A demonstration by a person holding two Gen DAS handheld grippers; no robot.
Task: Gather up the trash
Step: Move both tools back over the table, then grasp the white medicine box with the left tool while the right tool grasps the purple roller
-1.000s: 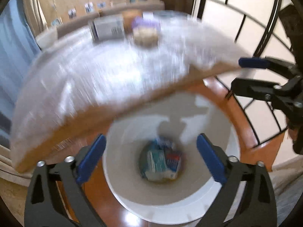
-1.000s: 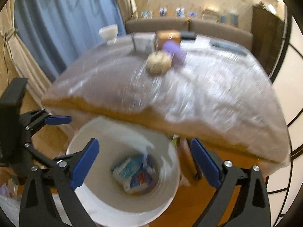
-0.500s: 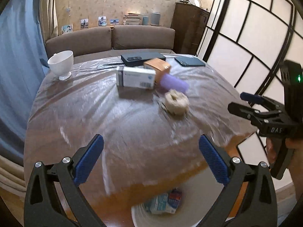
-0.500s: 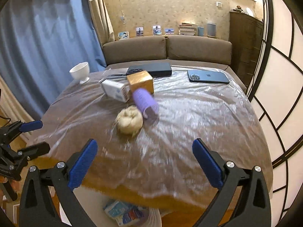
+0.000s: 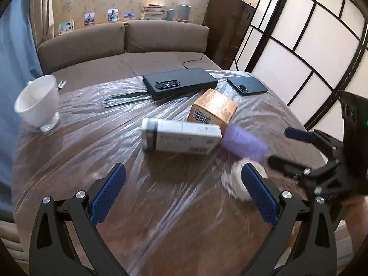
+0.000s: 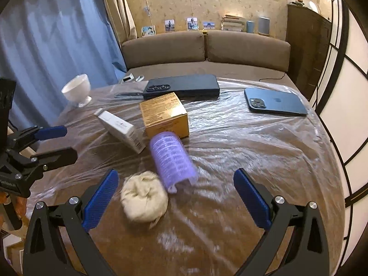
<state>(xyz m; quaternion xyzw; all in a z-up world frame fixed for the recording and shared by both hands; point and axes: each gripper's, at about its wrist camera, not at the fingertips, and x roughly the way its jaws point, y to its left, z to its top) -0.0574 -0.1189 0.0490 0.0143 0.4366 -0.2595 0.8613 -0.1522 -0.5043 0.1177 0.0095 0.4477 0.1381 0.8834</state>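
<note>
A crumpled off-white paper wad (image 6: 144, 199) lies near the table's front edge, also in the left wrist view (image 5: 234, 179). Behind it lie a purple hair roller (image 6: 172, 161), a white carton (image 5: 180, 139) and a brown cardboard box (image 6: 164, 115). My left gripper (image 5: 184, 195) is open and empty above the table, before the white carton. My right gripper (image 6: 176, 200) is open and empty, with the wad just inside its left finger (image 6: 101, 197). The bin is out of view.
The round table (image 6: 264, 161) is covered in clear plastic film. At the back lie a black case (image 6: 181, 87), a blue phone (image 6: 274, 102) and a white cup (image 5: 38, 102). A brown sofa (image 6: 204, 48) stands behind, a screen wall on the right.
Both grippers have risen from over the white bin below the table edge to above the tabletop and moved forward toward the items. The bin has dropped out of view.
</note>
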